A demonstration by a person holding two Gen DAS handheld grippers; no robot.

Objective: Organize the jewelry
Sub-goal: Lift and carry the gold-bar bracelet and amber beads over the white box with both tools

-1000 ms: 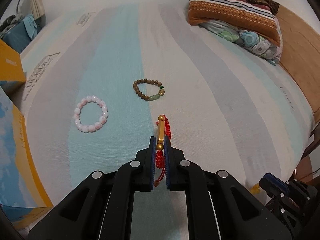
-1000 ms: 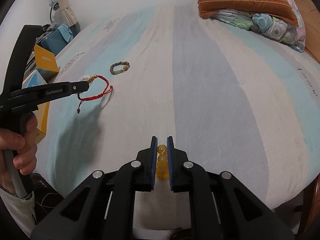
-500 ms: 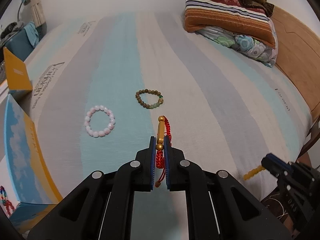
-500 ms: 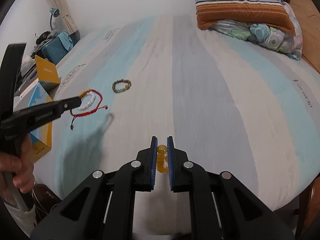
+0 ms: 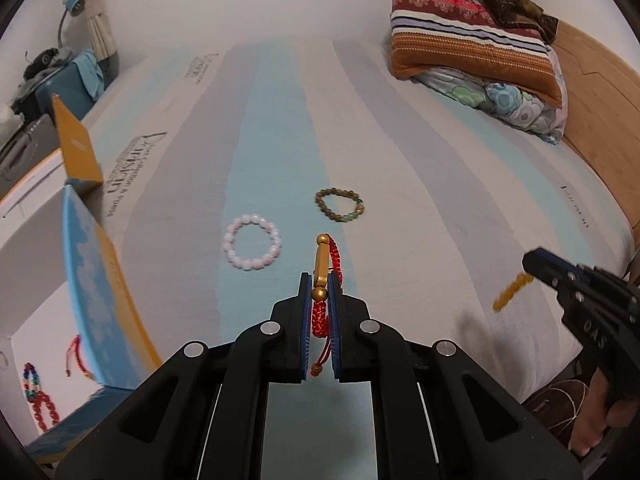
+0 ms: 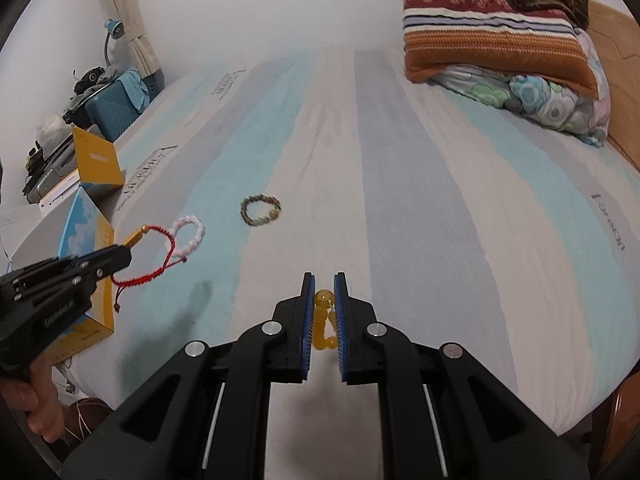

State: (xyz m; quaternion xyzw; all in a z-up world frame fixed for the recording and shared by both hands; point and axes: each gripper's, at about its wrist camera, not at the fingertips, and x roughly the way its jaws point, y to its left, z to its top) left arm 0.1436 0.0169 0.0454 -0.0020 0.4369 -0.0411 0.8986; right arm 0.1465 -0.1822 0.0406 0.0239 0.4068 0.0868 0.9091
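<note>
We are clamping the red cord (image 5: pixel 321 314) with its gold bar in our left gripper (image 5: pixel 320 280), its jaws nearly closed on the braid, holding it above the bed (image 5: pixel 420 184). Our right gripper (image 6: pixel 324 280) is pinching the yellow beads (image 6: pixel 322 318) between narrowly parted jaws, also off the bed. Ahead on the striped sheet are lying the pink bracelet (image 5: pixel 252 248) and, just beyond it, the brown bracelet (image 5: pixel 339 205), apart from each other. At left the open box (image 5: pixel 92 280) is holding a few bracelets. Pillows (image 5: pixel 472 44) are sitting far right.
</note>
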